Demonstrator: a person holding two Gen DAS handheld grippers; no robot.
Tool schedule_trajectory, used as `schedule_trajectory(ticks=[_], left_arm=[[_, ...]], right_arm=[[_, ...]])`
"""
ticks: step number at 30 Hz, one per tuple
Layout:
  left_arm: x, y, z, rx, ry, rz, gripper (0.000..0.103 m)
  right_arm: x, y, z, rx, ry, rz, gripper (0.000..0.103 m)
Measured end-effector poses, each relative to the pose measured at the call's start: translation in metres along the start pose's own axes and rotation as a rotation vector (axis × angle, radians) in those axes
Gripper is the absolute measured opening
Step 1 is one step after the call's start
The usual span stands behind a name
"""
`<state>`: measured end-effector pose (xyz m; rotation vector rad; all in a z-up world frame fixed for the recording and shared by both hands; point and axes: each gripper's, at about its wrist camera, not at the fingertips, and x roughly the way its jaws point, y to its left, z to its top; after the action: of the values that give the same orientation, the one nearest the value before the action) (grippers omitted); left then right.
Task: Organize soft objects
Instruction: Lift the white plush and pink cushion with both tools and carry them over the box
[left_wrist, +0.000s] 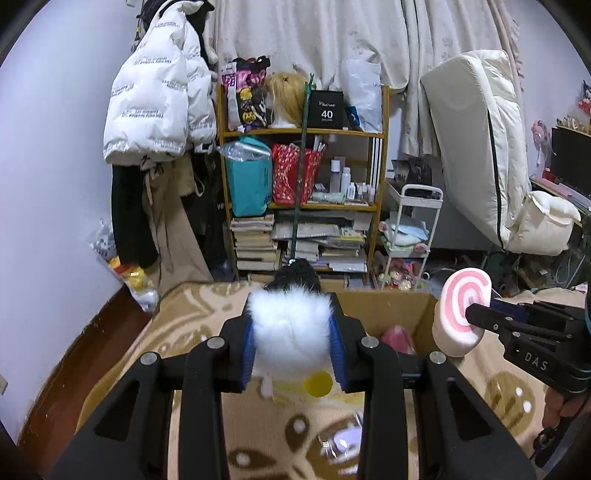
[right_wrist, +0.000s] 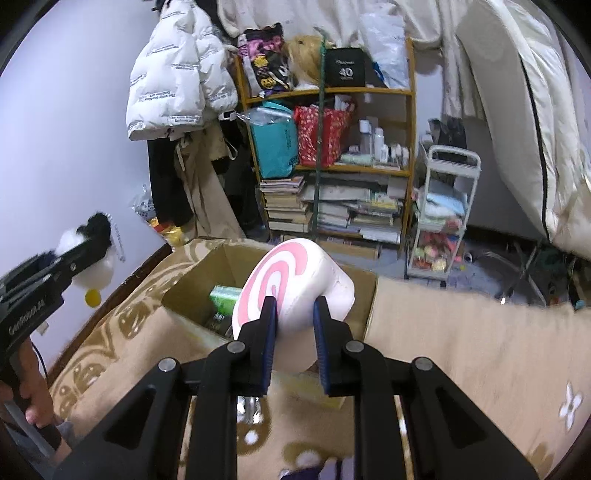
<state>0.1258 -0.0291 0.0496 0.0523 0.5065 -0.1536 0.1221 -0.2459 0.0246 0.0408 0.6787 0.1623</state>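
Cluttered shelf (left_wrist: 303, 170), black box (left_wrist: 327, 110) marked "40", hand-held gripper (left_wrist: 476, 314) perhaps "DAS"

Wooden shelf (left_wrist: 303, 170) against curtain (left_wrist: 332, 37); white jacket (left_wrist: 155, 107) on lilac wall (left_wrist: 48, 147).

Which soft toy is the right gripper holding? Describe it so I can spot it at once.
Find the open cardboard box on the patterned beige blanket. Just in front of it, the right gripper pinches a thick white round cushion. Its pink spiral face sets it apart from the fluffy black-and-white plush in the left gripper.
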Motion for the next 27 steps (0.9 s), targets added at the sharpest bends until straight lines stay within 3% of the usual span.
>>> schedule_trajectory(ticks=[5,10,27], left_arm=[[0.026,-0.003,0.011,-0.002,-0.005,-0.011,0.032],[0.049,-0.002,0.003,-0.032,0.018,-0.026,0.032],[0.112,-0.023,-0.034,0.006,0.185,-0.079,0.035]], right_arm=[[0.015,0.001,0.018,-0.062,-0.018,0.01,0.021],[0.025,-0.003,0.014,-0.077,-0.034,0.026,0.021],[0.087,-0.018,-0.018,-0.022,0.121,0.054,0.024]])
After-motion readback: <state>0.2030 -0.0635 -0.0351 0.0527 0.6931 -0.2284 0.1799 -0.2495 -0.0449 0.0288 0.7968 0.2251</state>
